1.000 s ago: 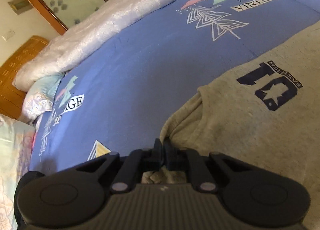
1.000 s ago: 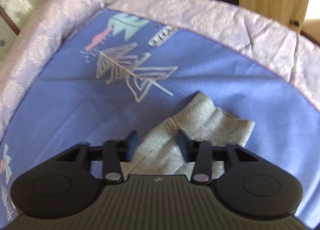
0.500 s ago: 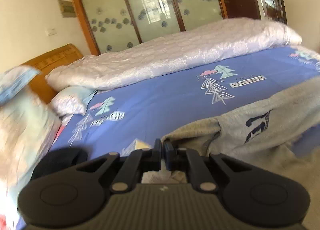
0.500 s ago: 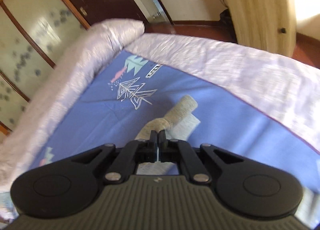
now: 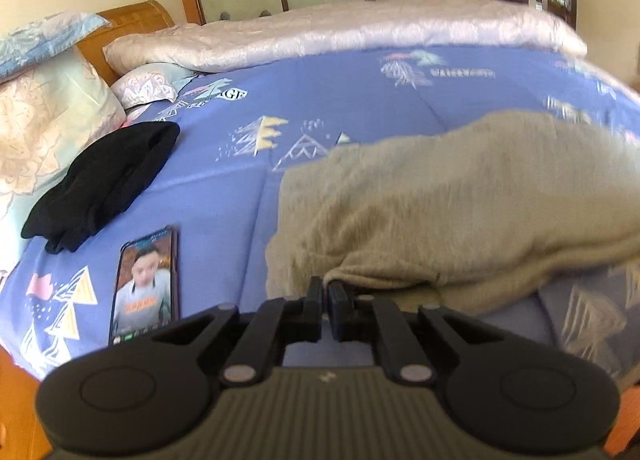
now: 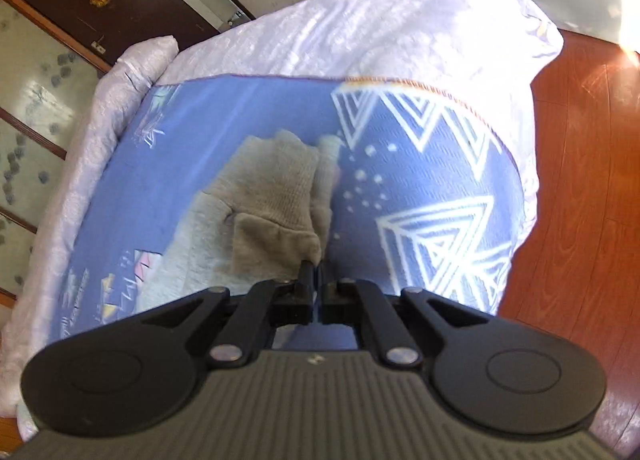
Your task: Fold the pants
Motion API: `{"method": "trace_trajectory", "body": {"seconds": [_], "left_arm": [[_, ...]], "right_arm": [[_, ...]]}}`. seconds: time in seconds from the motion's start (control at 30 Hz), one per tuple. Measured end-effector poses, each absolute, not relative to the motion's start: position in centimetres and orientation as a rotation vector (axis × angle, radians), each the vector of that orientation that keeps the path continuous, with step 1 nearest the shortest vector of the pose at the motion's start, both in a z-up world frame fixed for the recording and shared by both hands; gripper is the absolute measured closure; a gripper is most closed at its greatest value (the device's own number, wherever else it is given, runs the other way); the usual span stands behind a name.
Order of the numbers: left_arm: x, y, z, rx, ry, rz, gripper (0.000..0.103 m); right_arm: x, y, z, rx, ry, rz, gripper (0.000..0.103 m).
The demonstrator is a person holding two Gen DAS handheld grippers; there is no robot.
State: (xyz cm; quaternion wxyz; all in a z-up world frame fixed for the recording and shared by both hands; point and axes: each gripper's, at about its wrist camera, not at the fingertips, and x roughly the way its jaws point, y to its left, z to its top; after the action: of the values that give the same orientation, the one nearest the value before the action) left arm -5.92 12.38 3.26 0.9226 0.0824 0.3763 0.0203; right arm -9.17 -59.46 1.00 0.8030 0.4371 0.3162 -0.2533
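The grey sweatpants (image 5: 460,203) lie folded over on the blue patterned bedspread (image 5: 328,99). My left gripper (image 5: 325,292) is shut on the near edge of the pants' upper layer. In the right wrist view the ribbed leg cuff (image 6: 276,183) lies doubled over the other leg. My right gripper (image 6: 314,272) is shut on the near corner of that cuff end of the pants (image 6: 208,227), close above the bedspread (image 6: 420,163).
A phone (image 5: 146,284) with its screen lit lies on the bed left of the pants. A black folded garment (image 5: 104,183) lies beyond it, near pillows (image 5: 44,127). A white quilt (image 5: 340,31) runs along the far side. The bed edge and wooden floor (image 6: 580,179) are at right.
Both grippers have pulled the pants toward the near bed edge, laying one leg over the other. The right gripper, open one second ago, has shut on the cuff.
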Motion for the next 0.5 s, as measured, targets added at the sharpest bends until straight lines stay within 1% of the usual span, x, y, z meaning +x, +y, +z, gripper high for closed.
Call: {"method": "trace_trajectory", "body": {"seconds": [0.07, 0.1, 0.13, 0.17, 0.2, 0.27, 0.33, 0.43, 0.5], "left_arm": [[-6.5, 13.0, 3.3, 0.139, 0.789, 0.039, 0.090], [-6.7, 13.8, 3.7, 0.087, 0.791, 0.047, 0.086], [-6.7, 14.8, 4.1, 0.031, 0.794, 0.052, 0.085], [-7.0, 15.8, 4.3, -0.041, 0.798, 0.059, 0.081], [-7.0, 17.0, 4.7, -0.128, 0.804, 0.071, 0.071], [-7.0, 19.5, 4.8, -0.327, 0.822, 0.092, 0.058], [-6.9, 21.2, 4.7, -0.493, 0.827, 0.079, 0.058], [-6.3, 21.8, 4.7, -0.648, 0.833, 0.037, 0.056], [-5.6, 21.5, 4.6, -0.708, 0.828, -0.003, 0.050]], "right_arm": [[-9.3, -59.3, 1.6, 0.951, 0.664, -0.547, 0.089], [-9.3, -59.2, 2.2, 0.951, 0.654, -0.533, 0.077], [-9.5, -59.1, 2.7, 0.946, 0.633, -0.510, 0.064], [-9.6, -58.9, 3.4, 0.934, 0.605, -0.490, 0.060], [-9.7, -58.6, 4.1, 0.913, 0.587, -0.477, 0.060], [-10.1, -58.0, 5.1, 0.872, 0.574, -0.464, 0.060], [-10.5, -57.0, 5.5, 0.872, 0.566, -0.430, 0.060], [-10.9, -54.5, 5.1, 0.854, 0.567, -0.338, 0.060], [-10.6, -51.9, 4.9, 0.849, 0.592, -0.234, 0.060]]}}
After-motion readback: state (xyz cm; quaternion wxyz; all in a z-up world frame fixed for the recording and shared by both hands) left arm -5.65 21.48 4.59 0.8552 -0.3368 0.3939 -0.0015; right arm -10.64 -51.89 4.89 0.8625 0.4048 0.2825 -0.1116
